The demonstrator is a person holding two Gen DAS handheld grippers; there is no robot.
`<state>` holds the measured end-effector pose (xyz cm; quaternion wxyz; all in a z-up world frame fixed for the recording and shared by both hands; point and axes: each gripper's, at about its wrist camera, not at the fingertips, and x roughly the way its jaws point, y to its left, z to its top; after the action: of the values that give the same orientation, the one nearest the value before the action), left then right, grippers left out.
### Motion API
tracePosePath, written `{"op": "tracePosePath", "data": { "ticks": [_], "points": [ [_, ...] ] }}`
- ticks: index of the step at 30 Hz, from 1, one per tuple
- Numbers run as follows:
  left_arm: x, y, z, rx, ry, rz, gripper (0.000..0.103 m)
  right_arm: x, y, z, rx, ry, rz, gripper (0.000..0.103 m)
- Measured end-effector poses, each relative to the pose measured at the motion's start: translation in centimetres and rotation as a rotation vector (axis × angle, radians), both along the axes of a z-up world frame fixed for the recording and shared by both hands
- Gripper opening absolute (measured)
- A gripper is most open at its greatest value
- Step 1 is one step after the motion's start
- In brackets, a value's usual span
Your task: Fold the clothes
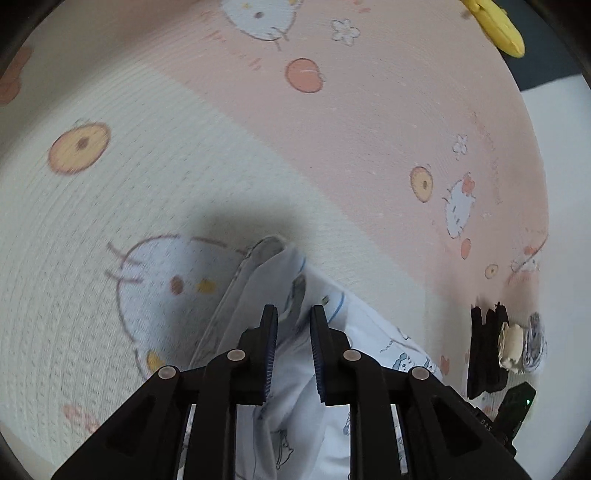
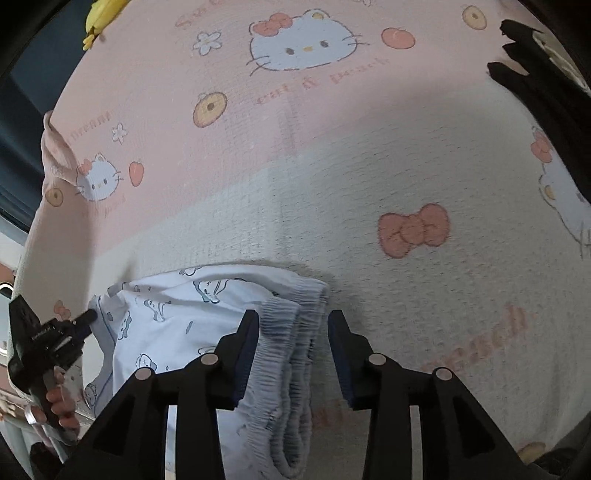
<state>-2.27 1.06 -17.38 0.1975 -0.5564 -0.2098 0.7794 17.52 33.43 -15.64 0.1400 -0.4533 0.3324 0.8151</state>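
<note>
A white printed garment (image 2: 173, 325) is seen lying on a bed sheet (image 2: 332, 155), on the sheet's cream band and just below the line where the pink band begins. The garment is bunched; its gathered elastic waistband (image 2: 295, 332) is turned toward the right gripper, and its other end is drawn out toward the sheet's left edge.

Right gripper (image 2: 291, 325): the jaws are set moderately wide. The waistband lies between them. It lies against the left pad (image 2: 248, 354); a clear gap is seen between the cloth and the right pad (image 2: 338, 350). No pinch on the cloth is observed.

Left gripper (image 1: 293, 321): the jaws are set narrow, with the cloth (image 1: 291, 266) bunched between the pads and rising past the tips as a folded edge. The cloth is taken as gripped. In the right wrist view the same tool (image 2: 40, 343) is seen at the sheet's left edge, held by a hand (image 2: 61, 406), its tip at the end of the garment.

Near the sheet's right edge in the left wrist view, a dark folded item (image 1: 484, 350) is noted, with a small pale roll (image 1: 511, 347) and a grey-patterned piece (image 1: 535, 339) beside it. A yellow object (image 1: 498, 26) is seen at the sheet's far corner; what it is cannot be told. The left wrist picture is slightly blurred.
</note>
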Motion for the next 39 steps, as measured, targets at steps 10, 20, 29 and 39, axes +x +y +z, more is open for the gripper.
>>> {"op": "tracePosePath", "data": {
  "ticks": [10, 20, 29, 39],
  "points": [
    [0.1, 0.1, -2.0, 0.036, -0.076, 0.011, 0.049, -0.2, -0.5, -0.2, 0.002, -0.006, 0.045, 0.038],
    [0.4, 1.4, 0.0, -0.114, 0.097, 0.009, 0.052, -0.8, -1.3, -0.2, 0.057, -0.014, 0.096, 0.038],
    [0.1, 5.5, 0.6, -0.338, 0.252, -0.127, 0.052, -1.4, -1.5, 0.2, 0.105, 0.033, 0.103, 0.038],
    [0.4, 6.6, -0.2, -0.432, 0.303, -0.168, 0.027, -2.6, -3.0, -0.1, 0.23, 0.0, 0.19, 0.034]
  ]
}}
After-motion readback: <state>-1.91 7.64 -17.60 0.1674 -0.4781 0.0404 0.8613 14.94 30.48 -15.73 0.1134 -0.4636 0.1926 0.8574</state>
